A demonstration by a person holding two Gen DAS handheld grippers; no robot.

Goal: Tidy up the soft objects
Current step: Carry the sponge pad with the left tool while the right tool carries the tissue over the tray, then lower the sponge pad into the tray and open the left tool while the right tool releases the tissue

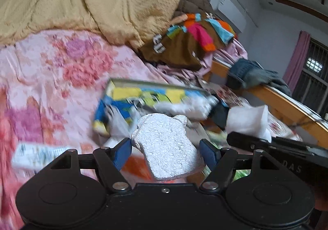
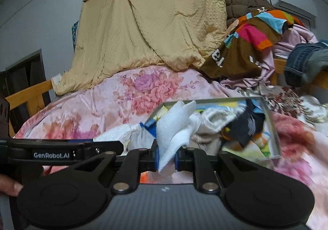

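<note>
**While both tools are working over the bed, the box is lying just ahead**

As the right tool (image 2: 167, 160) is pinching a white mesh cloth (image 2: 174, 127) tightly between nearly closed fingers, the open box (image 2: 272, 127) of soft items is sitting directly ahead and slightly right of it, its long side running across. The left tool (image 1: 166, 154) is gaping wide around a white fuzzy pouch (image 1: 166, 148), apparently not gripping it. Judging by this, the right tool is nearer the box.

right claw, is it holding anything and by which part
Yes: the right claw is shut on a white mesh cloth, pinching its lower hanging end. The rest fans upward in front of the colourful open box.
</note>
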